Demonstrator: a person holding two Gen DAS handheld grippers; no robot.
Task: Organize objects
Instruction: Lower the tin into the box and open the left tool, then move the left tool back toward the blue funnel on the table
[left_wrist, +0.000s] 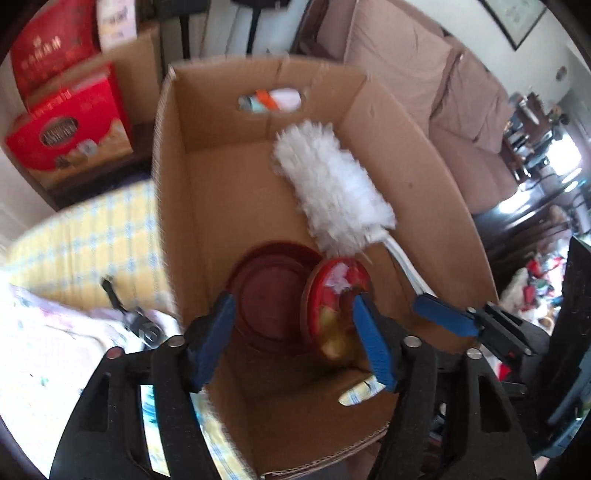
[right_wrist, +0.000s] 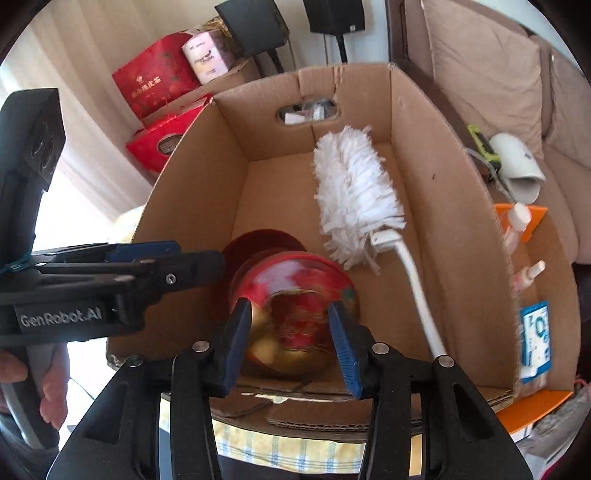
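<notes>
An open cardboard box (left_wrist: 173, 192) (right_wrist: 443, 177) holds a white fluffy duster (left_wrist: 332, 188) (right_wrist: 351, 195) with a white handle, a dark red plate (left_wrist: 266, 291) (right_wrist: 258, 240) and a round red tin (left_wrist: 338, 295) (right_wrist: 295, 280) standing on edge against the plate. My left gripper (left_wrist: 293, 297) hangs open over the plate, its right finger beside the tin without pressing it. My right gripper (right_wrist: 288, 305) is open above the box's near end; the blurred tin shows beyond its fingers. One of the right gripper's fingers (left_wrist: 443, 317) sits by the handle's end. The left gripper's fingers (right_wrist: 147, 249) reach in from the left.
The box stands on a yellow checked cloth (left_wrist: 92, 240) (right_wrist: 277, 446). Red gift boxes (left_wrist: 70, 129) (right_wrist: 155, 85) are stacked behind left, sofa cushions (left_wrist: 406, 74) behind right. An orange tray (right_wrist: 535, 218) with bottles lies right of the box. A small tube (left_wrist: 358, 393) lies in the box's near corner.
</notes>
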